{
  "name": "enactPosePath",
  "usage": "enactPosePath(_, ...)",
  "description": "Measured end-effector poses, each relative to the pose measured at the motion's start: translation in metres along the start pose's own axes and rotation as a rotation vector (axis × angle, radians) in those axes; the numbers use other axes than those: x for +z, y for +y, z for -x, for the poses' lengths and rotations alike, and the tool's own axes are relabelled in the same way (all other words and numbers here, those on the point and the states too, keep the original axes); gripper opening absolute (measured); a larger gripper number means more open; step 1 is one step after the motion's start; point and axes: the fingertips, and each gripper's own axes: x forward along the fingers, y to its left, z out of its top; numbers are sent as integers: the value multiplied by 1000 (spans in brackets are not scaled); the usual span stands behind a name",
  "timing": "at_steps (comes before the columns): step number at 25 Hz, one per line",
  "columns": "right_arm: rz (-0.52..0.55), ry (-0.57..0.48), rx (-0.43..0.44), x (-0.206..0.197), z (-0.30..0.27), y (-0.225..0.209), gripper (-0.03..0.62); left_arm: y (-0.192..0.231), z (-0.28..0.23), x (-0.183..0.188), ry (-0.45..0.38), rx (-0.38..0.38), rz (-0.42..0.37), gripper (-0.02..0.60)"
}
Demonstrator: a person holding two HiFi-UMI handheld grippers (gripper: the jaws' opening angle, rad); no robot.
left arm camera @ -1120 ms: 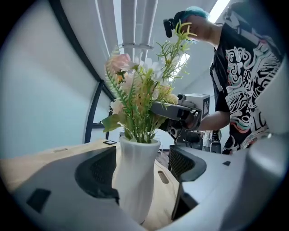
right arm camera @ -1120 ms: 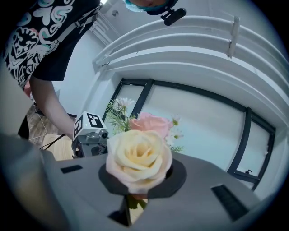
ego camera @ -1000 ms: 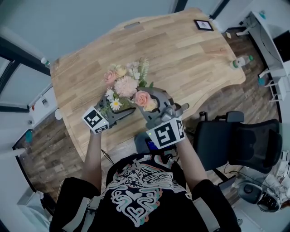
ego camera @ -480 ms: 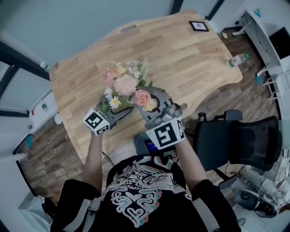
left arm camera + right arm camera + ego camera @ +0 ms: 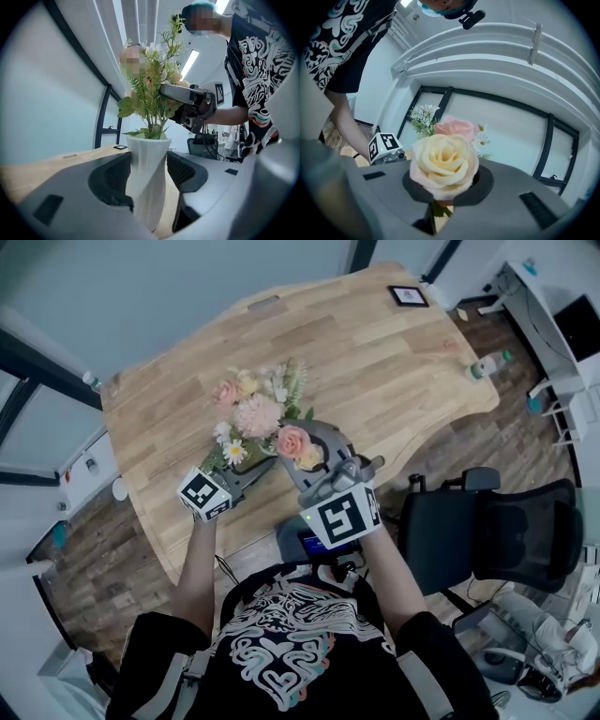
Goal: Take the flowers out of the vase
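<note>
A bouquet (image 5: pixel 258 413) of pink, cream and white flowers stands over the wooden table; in the head view the blooms hide its vase. In the left gripper view the white twisted vase (image 5: pixel 146 187) sits between the pads of my left gripper (image 5: pixel 149 164), whose jaws have just been closing and now touch its sides. Green stems (image 5: pixel 152 108) rise out of it. My right gripper (image 5: pixel 438 213) is shut on the stem of a cream rose (image 5: pixel 443 164), the bloom resting just above the jaws. It reaches in at flower height from the right (image 5: pixel 309 442).
The table (image 5: pixel 375 352) carries a small framed picture (image 5: pixel 409 295) at its far edge. A bottle (image 5: pixel 483 367) stands on the floor by its right edge. A black office chair (image 5: pixel 497 535) stands to my right. Windows and a wall lie beyond.
The left gripper's jaws have drawn in on the vase below the flowers. The right gripper keeps its hold on the rose, and both hands stay where they were.
</note>
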Motion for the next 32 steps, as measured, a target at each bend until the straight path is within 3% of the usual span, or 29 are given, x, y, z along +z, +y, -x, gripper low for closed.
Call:
enactPosePath(11, -88, -40, -42, 21, 10, -19, 44, -3, 6, 1, -3, -4, -16, 250)
enactPosePath(16, -153, -77, -76, 34, 16, -35, 44, 1, 7, 1, -2, 12, -3, 250)
enactPosePath(25, -176, -81, -131, 47, 28, -48, 44, 4, 10, -7, -15, 45, 46, 250)
enactPosePath(32, -258, -156, -170, 72, 39, -59, 44, 2, 13, -5, -27, 53, 45, 251)
